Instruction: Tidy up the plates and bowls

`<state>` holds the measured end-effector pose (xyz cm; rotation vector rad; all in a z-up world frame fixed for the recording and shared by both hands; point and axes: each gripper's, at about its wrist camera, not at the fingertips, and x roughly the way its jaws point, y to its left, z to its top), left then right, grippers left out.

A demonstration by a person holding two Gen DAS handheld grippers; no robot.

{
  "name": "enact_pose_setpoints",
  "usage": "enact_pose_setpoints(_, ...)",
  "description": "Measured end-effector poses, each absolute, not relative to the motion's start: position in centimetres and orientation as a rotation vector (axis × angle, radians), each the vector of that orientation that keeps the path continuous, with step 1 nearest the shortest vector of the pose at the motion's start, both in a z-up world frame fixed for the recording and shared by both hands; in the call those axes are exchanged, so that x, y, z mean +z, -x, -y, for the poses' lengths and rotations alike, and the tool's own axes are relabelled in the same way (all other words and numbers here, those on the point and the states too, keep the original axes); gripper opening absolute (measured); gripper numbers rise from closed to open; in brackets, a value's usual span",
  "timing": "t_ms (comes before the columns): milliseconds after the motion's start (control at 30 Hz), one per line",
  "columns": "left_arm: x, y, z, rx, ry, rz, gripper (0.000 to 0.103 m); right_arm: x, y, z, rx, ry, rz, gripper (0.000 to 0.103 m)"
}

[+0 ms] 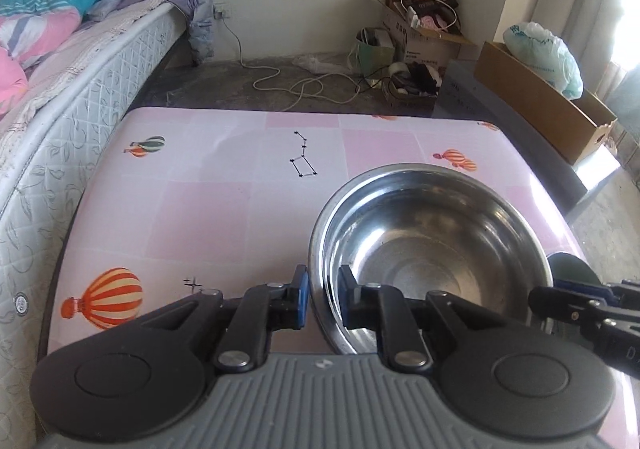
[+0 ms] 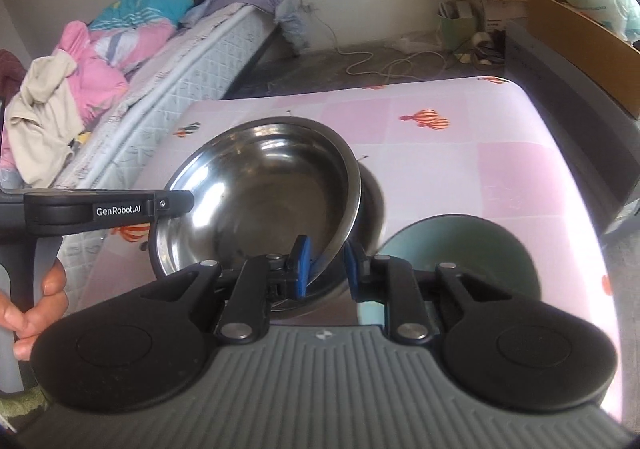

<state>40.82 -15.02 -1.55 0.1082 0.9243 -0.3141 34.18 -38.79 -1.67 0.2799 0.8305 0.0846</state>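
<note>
A large steel bowl [image 1: 432,249] [image 2: 260,201] sits tilted inside a second steel bowl [image 2: 372,209] on the pink table. My left gripper [image 1: 323,299] has its fingers either side of the bowl's near-left rim, closed on it. My right gripper [image 2: 326,269] is closed on the bowl's right rim; it shows in the left wrist view [image 1: 560,299] at the right. A teal bowl [image 2: 460,253] stands on the table just right of the steel bowls, partly hidden behind my right gripper.
The table [image 1: 240,209] has a pink cloth with balloon prints. A bed [image 1: 60,109] runs along its left side. Cardboard boxes [image 1: 540,97] and cables [image 1: 296,85] lie on the floor beyond the far edge.
</note>
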Motion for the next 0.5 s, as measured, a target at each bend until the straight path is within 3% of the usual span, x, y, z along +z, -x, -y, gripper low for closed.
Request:
enact_pose_setpoints(267, -2.0, -40.4, 16.7, -0.346, -0.153, -0.906, 0.025, -2.3, -35.5, 39.2, 0.068, -0.231, -0.828, 0.02)
enact_pose_setpoints(500, -0.9, -39.7, 16.1, -0.337, -0.163, -0.87, 0.051, -1.4, -36.1, 40.1, 0.06, -0.226, -0.802, 0.02)
